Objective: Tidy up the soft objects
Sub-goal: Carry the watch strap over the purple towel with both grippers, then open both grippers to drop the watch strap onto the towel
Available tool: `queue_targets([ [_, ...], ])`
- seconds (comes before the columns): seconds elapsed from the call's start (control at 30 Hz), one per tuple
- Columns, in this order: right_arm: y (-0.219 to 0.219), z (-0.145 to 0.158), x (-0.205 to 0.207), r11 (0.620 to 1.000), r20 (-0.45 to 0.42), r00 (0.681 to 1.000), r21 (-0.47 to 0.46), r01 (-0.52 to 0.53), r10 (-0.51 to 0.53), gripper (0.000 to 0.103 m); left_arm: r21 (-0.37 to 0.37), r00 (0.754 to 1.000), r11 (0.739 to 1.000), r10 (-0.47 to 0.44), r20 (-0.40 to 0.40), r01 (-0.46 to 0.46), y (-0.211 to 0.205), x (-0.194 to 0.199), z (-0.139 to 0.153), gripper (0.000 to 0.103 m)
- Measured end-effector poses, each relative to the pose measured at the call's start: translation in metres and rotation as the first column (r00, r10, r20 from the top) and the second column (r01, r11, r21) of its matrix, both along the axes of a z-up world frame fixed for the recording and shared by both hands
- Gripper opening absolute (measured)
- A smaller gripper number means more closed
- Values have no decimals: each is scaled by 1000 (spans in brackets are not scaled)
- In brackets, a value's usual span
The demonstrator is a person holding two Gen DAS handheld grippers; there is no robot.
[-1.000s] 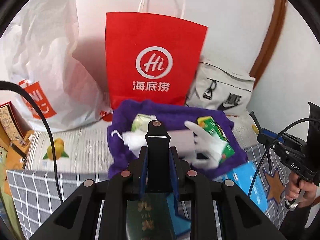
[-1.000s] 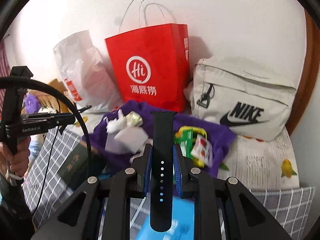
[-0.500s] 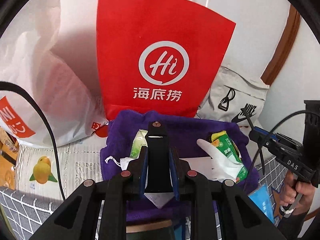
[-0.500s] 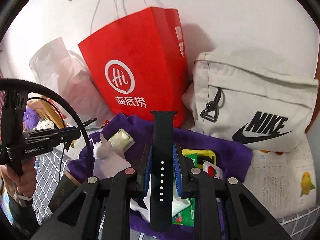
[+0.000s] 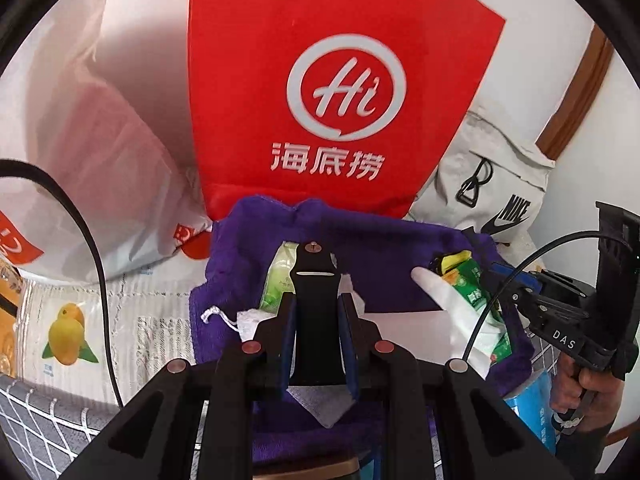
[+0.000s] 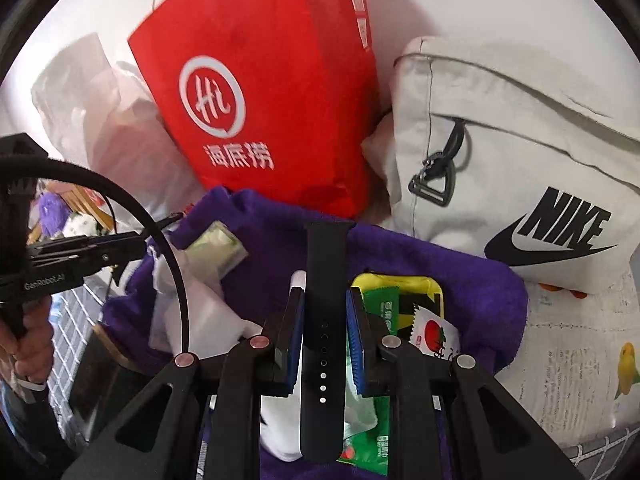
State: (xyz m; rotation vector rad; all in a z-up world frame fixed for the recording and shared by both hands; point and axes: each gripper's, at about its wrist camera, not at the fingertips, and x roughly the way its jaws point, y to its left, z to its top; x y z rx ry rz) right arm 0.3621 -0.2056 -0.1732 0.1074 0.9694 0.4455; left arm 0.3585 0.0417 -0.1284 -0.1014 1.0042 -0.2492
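Left gripper (image 5: 316, 312) clamped on short strap (image 5: 314, 276); right gripper (image 6: 325, 316) clamped on holed strap (image 6: 325, 264). Both above purple towel (image 5: 380, 248) bearing packets (image 6: 218, 248) and glove (image 5: 452, 300). Behind: red bag (image 5: 340, 80), Nike bag (image 6: 520, 160).

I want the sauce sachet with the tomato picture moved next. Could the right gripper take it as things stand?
Probably not yet. The right gripper is shut on a black watch strap, so the jaws are occupied, though the tomato sachet lies uncovered on the purple towel right beside it.
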Motion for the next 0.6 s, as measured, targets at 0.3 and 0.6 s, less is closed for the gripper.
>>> queue_targets([
  [0.3,-1,-17,8,998,-65,998,-57,6,-10,21,-23,998,1000,15,-53,-17,3,7,-15,20],
  [0.6,-4,-21,10,997,-99,995,-71,2,-9,29,26,994,999,22,-110,-19,4,9,-28,20],
])
